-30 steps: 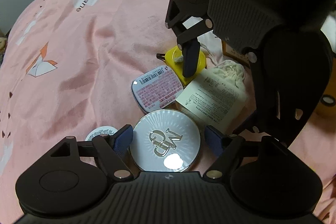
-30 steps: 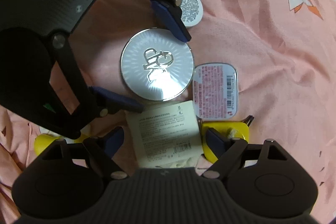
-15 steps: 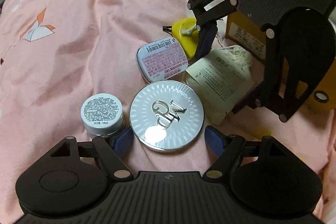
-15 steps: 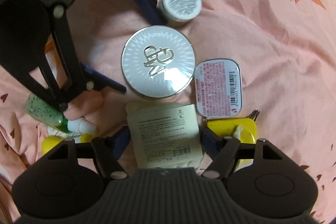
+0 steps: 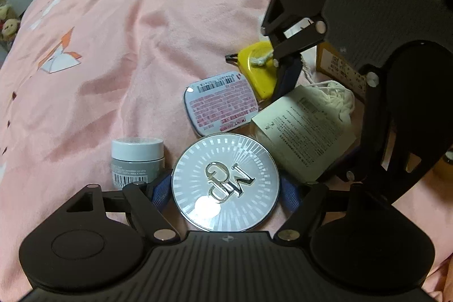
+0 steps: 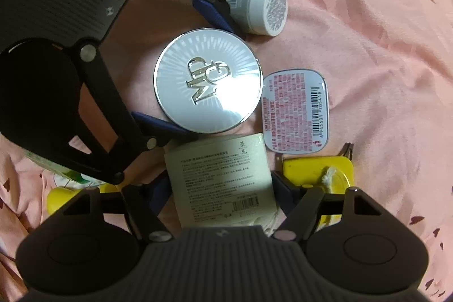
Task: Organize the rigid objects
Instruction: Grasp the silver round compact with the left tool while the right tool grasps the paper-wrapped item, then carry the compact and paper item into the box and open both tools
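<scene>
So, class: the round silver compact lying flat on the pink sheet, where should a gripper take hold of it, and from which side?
Grip the round silver compact by its thin rim, from above, fingers on opposite edges. It lies flat, lid up. The left gripper already straddles it. The small jar crowds one side.

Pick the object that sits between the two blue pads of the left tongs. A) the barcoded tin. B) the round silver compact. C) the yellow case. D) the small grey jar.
B: in the left wrist view the round silver compact lies between the blue pads of the left tongs, while the small grey jar stands outside them to the left.
</scene>
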Motion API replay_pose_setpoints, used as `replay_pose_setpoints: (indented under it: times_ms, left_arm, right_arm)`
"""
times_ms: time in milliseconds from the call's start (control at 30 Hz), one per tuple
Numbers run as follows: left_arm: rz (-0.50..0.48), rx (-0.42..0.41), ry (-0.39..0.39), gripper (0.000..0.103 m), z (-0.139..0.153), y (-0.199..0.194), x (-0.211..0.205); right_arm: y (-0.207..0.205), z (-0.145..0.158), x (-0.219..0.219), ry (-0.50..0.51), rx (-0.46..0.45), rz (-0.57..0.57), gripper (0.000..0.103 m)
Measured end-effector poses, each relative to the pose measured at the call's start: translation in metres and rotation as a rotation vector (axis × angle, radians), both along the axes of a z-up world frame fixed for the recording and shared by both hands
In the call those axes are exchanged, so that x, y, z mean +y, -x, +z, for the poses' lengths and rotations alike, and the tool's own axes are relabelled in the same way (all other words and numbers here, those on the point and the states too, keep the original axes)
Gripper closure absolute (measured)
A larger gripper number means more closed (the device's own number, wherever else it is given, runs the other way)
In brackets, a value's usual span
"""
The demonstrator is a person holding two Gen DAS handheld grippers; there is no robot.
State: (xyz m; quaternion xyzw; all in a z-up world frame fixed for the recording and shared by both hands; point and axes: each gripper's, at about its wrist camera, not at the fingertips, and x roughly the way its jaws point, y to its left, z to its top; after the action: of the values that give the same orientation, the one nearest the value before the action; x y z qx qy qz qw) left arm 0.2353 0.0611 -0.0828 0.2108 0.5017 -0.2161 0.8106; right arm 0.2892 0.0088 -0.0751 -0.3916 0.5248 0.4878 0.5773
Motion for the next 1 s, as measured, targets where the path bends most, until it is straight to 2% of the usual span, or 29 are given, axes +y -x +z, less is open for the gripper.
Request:
replay_pose_setpoints:
  times_ms: [133,300,567,800,1000]
  left_arm:
    - [0.028,-0.024,0.008,0.016,0.011,0.008,0.003]
    - [0.084,-0.067,0.044,0.016,0.039,0.020,0.013]
    - [0.102,-0.164,0.104,0.016,0.099,0.049,0.012]
    - [-0.014,-0.232,0.156,0.016,0.134,0.071,-0.034]
    - [-0.139,-0.199,0.205,0.016,0.134,0.073,-0.083]
  right_arm:
    - [0.007,0.010,-0.005,-0.024,-0.021,-0.010,0.030]
    - [0.020,0.030,-0.008,-0.076,-0.060,-0.029,0.031]
    - [0.048,0.097,-0.023,-0.150,-0.164,-0.031,0.031]
    - [0.067,0.146,-0.080,-0.155,-0.227,-0.079,0.030]
    - [0.078,0.134,-0.141,-0.059,-0.207,-0.136,0.030]
